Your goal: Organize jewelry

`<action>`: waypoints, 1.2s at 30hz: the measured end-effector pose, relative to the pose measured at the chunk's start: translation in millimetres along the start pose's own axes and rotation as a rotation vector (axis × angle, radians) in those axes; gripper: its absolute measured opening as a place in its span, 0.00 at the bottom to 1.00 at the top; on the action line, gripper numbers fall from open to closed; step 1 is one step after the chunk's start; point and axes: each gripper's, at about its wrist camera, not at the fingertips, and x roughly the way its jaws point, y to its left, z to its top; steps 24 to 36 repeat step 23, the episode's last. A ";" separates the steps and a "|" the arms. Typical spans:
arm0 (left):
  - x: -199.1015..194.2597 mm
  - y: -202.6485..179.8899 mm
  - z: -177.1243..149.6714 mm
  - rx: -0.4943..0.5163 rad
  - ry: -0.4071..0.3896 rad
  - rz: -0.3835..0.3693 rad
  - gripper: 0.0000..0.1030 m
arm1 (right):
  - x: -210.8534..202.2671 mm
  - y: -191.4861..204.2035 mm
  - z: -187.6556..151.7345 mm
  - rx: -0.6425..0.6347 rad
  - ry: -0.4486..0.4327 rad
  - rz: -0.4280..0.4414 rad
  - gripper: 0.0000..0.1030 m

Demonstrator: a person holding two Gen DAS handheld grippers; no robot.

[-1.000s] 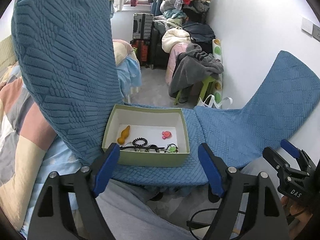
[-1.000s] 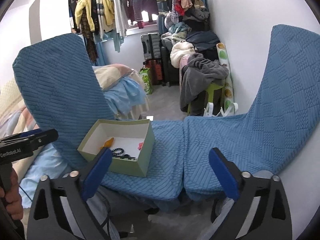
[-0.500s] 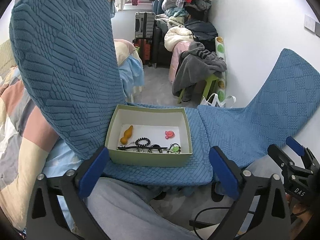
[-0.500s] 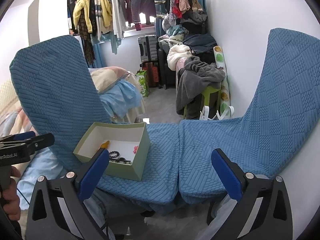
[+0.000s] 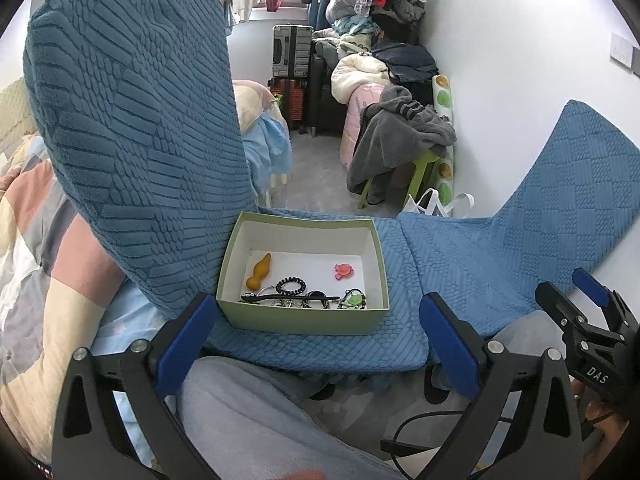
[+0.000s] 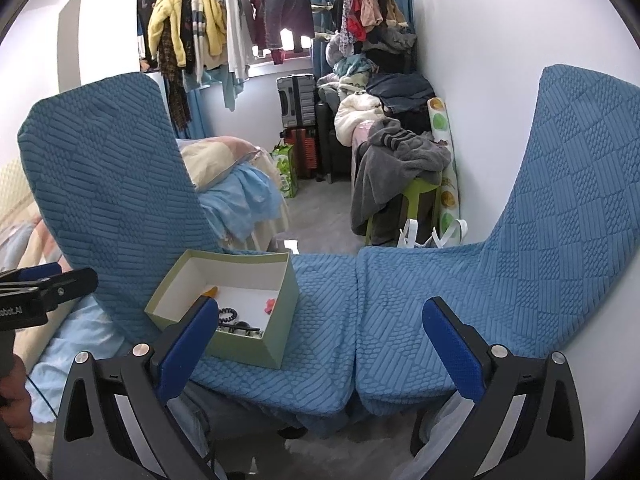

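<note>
A pale green open box (image 5: 304, 322) (image 6: 256, 346) stands on the left blue seat cushion (image 5: 320, 350). Inside lie an orange gourd-shaped piece (image 5: 259, 270), a black coiled hair tie (image 5: 291, 286), a pink flower piece (image 5: 343, 271), a black hair clip (image 5: 288, 300) and a green beaded piece (image 5: 353, 300). My left gripper (image 5: 316, 346) is open and empty, just in front of the box. My right gripper (image 6: 320, 354) is open and empty, held to the right of the box over the gap between the cushions. The right gripper also shows in the left wrist view (image 5: 584, 320).
Two blue padded seats with upright backs (image 5: 140, 140) (image 6: 568, 208) stand side by side. A bed with a patchwork quilt (image 5: 36, 280) lies at the left. Clothes piles, a suitcase (image 5: 292, 50) and a green stool (image 6: 420, 200) stand behind. A white wall is at the right.
Both grippers have pulled back and risen slightly, then eased forward again. The box and its contents have not moved. Both grippers stay open.
</note>
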 end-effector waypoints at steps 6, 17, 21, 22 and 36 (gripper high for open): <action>0.7 -4.9 -0.2 0.008 0.006 -0.002 0.98 | 0.5 -0.9 0.8 -0.004 0.002 -0.006 0.99; -0.9 -5.3 0.0 -0.006 0.001 -0.007 0.98 | -0.5 -2.7 0.6 -0.004 0.003 -0.005 0.99; 0.7 -5.3 -0.5 -0.002 0.005 -0.007 0.98 | -1.4 -6.3 -1.8 0.000 0.004 -0.009 0.99; 0.8 -5.6 -0.3 -0.001 0.004 -0.007 0.98 | -1.7 -5.8 -3.2 0.000 0.005 -0.008 0.99; 0.8 -5.7 -0.2 -0.001 0.002 -0.009 0.98 | -1.7 -5.7 -3.6 -0.002 0.007 -0.008 0.99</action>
